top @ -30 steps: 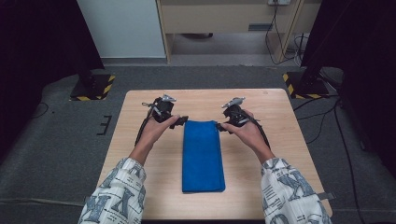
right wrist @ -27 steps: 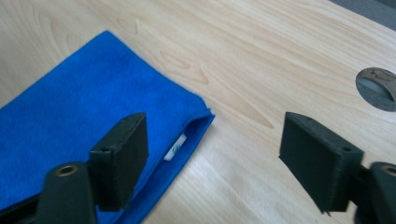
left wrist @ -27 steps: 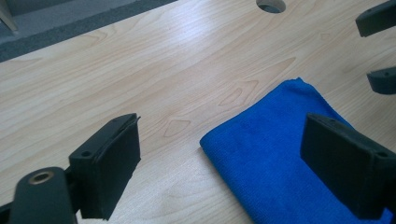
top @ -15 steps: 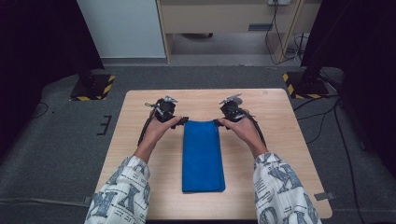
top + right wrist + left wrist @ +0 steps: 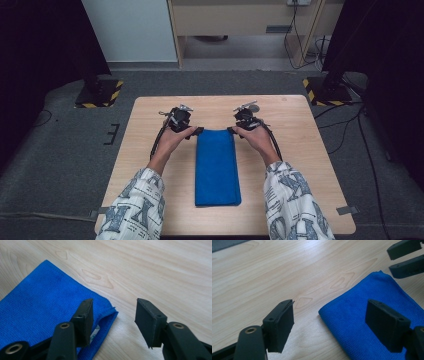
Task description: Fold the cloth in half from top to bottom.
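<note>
A blue towel [image 5: 216, 167], folded into a long strip, lies flat on the wooden table [image 5: 300, 150]. My left gripper [image 5: 199, 132] is at its far left corner and my right gripper [image 5: 231, 130] at its far right corner. In the left gripper view the jaws [image 5: 332, 325] stand apart astride the towel [image 5: 372, 307] corner and have just been closing, with no pad pressing on the cloth. In the right gripper view the jaws [image 5: 113, 320] have likewise been closing. One of them hangs over the towel [image 5: 45, 297] and the other over bare wood, with the corner between them.
Both forearms in patterned sleeves reach in from the table's near edge. Bare wood lies on either side of the towel. Dark stands with striped bases [image 5: 100, 92] sit on the grey floor beyond the far corners. The right gripper [image 5: 404, 258] shows at the top right of the left gripper view.
My right gripper has edged in and down toward the towel's far right corner. The left hand has hardly shifted, and the towel lies where it was.
</note>
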`<move>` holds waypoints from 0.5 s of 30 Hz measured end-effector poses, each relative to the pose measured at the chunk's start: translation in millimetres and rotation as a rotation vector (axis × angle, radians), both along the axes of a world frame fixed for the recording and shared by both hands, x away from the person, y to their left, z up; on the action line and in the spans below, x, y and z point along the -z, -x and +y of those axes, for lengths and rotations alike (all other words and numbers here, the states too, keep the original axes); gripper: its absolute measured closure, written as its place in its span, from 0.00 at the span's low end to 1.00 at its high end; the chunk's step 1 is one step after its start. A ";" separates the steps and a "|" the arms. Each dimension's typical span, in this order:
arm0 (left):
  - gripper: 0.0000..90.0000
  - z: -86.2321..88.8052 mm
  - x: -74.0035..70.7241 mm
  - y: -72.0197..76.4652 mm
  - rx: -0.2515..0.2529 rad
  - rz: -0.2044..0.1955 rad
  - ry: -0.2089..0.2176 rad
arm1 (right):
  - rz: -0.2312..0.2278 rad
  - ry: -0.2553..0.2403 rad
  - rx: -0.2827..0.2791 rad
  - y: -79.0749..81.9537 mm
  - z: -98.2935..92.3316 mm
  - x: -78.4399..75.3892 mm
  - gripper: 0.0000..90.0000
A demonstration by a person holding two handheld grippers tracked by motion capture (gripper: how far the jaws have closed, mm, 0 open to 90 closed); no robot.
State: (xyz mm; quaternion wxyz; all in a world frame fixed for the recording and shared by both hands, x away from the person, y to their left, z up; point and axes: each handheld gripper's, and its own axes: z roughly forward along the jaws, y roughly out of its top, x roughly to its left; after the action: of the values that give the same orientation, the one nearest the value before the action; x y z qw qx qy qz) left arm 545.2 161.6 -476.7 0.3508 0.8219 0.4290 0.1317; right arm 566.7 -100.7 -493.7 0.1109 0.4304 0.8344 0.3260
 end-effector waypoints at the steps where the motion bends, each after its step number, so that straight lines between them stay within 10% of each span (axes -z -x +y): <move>1: 0.25 -0.7 1.2 0.0 0.001 0.004 -0.002 | 0.010 0.002 0.002 -0.4 1.7 2.5 0.51; 15: 0.26 1.1 19.3 3.4 -0.009 0.027 -0.015 | 0.057 0.017 0.005 -6.3 10.5 24.4 0.49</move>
State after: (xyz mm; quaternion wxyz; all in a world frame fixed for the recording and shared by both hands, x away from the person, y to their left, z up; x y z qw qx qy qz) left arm 541.7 162.7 -496.0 0.3382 0.8243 0.4364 0.1254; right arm 573.0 -90.2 -518.1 0.0916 0.4407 0.8389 0.3061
